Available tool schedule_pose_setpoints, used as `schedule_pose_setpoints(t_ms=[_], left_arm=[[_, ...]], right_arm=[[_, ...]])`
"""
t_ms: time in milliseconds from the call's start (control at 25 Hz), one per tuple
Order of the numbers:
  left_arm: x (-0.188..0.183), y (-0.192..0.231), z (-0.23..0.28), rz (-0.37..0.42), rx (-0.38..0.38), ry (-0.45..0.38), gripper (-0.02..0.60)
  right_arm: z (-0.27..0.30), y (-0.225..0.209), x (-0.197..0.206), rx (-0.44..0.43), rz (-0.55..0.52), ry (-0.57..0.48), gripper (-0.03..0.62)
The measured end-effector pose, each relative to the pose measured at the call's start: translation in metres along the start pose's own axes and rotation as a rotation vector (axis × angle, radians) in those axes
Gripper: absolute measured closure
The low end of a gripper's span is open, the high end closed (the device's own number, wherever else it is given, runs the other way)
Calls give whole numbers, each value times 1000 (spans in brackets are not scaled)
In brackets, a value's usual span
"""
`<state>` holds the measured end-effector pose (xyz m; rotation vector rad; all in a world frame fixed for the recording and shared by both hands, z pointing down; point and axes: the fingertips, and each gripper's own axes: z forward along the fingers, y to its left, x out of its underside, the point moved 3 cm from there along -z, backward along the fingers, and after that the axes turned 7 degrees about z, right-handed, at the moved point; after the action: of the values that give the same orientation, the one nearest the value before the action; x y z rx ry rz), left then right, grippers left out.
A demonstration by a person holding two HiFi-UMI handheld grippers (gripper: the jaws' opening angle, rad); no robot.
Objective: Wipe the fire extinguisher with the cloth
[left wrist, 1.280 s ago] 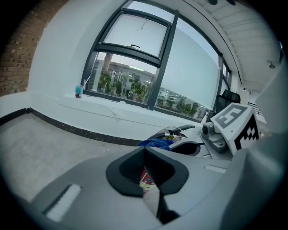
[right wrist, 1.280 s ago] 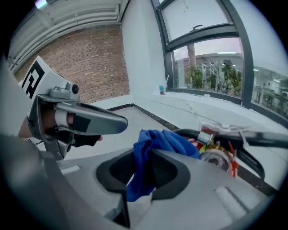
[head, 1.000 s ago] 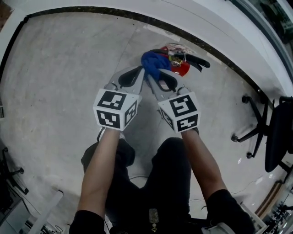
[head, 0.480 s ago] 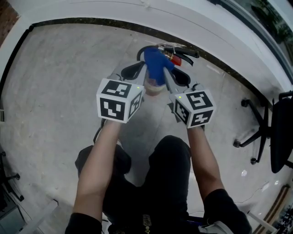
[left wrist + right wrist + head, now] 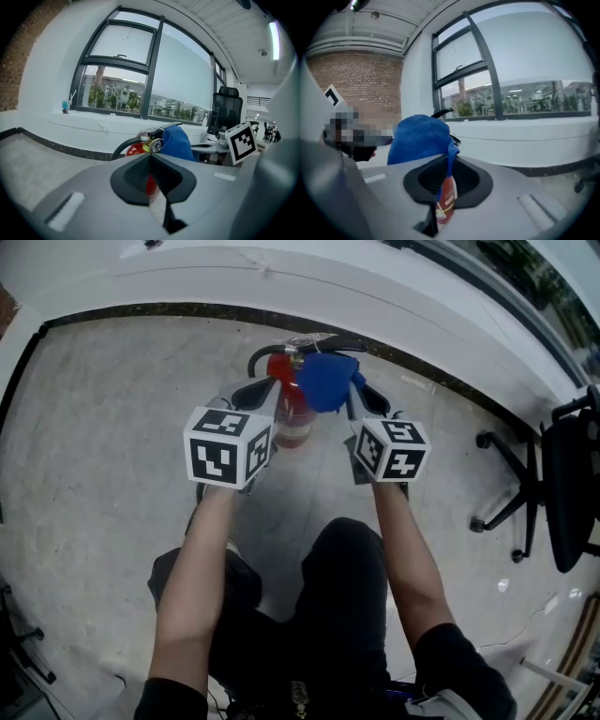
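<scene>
Right gripper (image 5: pixel 442 165) of mine is pinching a fold of the blue cloth (image 5: pixel 326 382). The left gripper (image 5: pixel 150 157) has its jaws pressed together with nothing between them. Around me the grey floor (image 5: pixel 103 418) runs up to a white wall ledge (image 5: pixel 281 282) at 12 o'clock, under a big window (image 5: pixel 126 65). A black office chair (image 5: pixel 553 484) stands at 3 o'clock, well apart. The red fire extinguisher (image 5: pixel 292 418) is upright at 12 o'clock, between my two grippers and just ahead of their tips. The cloth bunches over the extinguisher's head, toward 1 o'clock of it. The black hose (image 5: pixel 258 360) curves out at 10 o'clock.
</scene>
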<state>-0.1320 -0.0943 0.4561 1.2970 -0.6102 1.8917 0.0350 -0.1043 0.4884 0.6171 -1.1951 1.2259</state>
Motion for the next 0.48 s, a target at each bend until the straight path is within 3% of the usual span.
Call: schedule_pose_setpoints(t_ms=[200, 360, 480], left_arm=[[-2, -8, 5, 23, 21, 19, 575], [3, -16, 5, 77, 41, 55, 575], [-1, -26, 1, 105, 96, 35, 574]], right_arm=[[9, -21, 27, 87, 168, 45, 566], [6, -3, 23, 81, 118, 33, 568], [0, 8, 16, 61, 37, 17, 568]])
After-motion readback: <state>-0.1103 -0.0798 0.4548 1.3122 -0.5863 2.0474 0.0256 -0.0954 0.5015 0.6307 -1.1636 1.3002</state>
